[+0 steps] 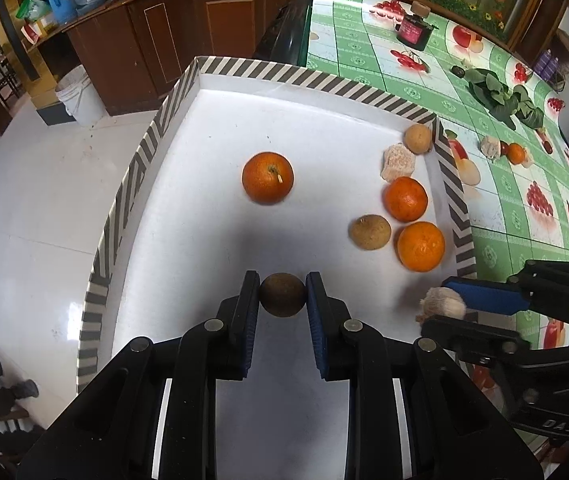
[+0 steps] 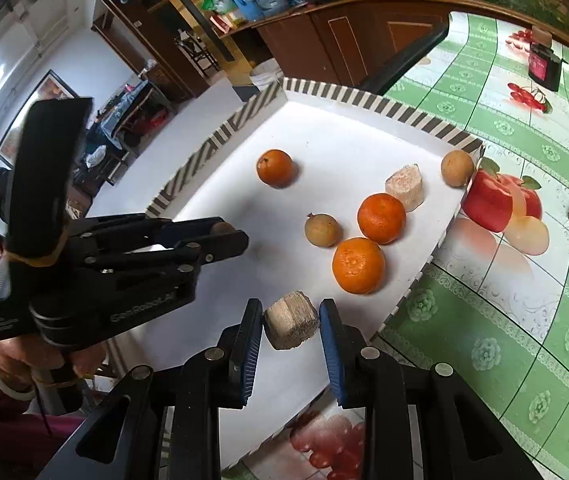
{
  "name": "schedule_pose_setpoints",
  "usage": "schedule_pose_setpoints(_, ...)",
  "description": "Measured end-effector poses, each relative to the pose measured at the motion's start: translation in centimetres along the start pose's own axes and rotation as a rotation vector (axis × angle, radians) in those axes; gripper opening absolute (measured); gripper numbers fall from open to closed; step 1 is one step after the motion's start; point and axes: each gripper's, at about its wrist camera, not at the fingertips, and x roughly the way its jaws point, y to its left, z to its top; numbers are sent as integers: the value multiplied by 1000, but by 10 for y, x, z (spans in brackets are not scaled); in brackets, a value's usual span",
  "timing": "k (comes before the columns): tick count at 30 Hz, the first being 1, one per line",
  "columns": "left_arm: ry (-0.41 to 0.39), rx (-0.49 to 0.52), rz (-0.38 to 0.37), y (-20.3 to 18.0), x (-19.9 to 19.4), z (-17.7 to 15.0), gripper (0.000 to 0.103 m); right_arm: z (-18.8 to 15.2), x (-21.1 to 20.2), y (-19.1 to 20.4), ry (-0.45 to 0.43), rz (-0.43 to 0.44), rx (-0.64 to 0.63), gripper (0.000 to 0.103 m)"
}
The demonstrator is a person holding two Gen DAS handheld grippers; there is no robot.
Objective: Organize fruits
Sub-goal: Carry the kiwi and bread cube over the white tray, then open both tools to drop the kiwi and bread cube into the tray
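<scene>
two grips: my left fingers (image 1: 283,294) pinch a brown fruit (image 1: 282,294), my right fingers (image 2: 291,326) a pale chunk (image 2: 291,325); both are over the tray (image 1: 324,80), and the round fruit may roll when released.

The tray (image 1: 244,68) is white with a grey-and-white striped rim. Three oranges (image 1: 267,177) are bright orange. The tabletop (image 1: 364,60) is green-checked with red fruit prints.

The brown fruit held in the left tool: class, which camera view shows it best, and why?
The left wrist view: the brown fruit sits centred and unobstructed between the left tool pads. In the right wrist view only a sliver of it peeks out at the tip of that tool.
</scene>
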Motion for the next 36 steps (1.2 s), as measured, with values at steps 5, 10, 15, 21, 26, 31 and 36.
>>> schedule_pose_setpoints(5, 0, 3, 3, 1, 5, 5, 23, 5, 12, 1, 16, -4, 4, 28)
schedule_pose_setpoints(10, 9, 8, 3, 1, 11, 7, 23, 10, 24, 1, 33, -14, -3, 28)
schedule_pose_setpoints(15, 20, 1, 1, 1, 16, 9, 23, 13, 27, 1, 17, -33, -14, 28)
schedule_pose_setpoints(21, 21, 19, -7, -2, 18, 12, 26, 15, 29, 7, 19, -70, -59, 31)
schedule_pose_setpoints(26, 21, 11, 9, 0, 17, 11, 47, 16, 23, 9, 11, -57, -64, 35)
schedule_pose_setpoints(31, 26, -7, 26, 6, 15, 10, 47, 16, 10, 4, -13, -42, -53, 35)
schedule_pose_setpoints(36, 5, -19, 31, 7, 6, 11, 47, 15, -3, -1, -37, -35, -39, 35)
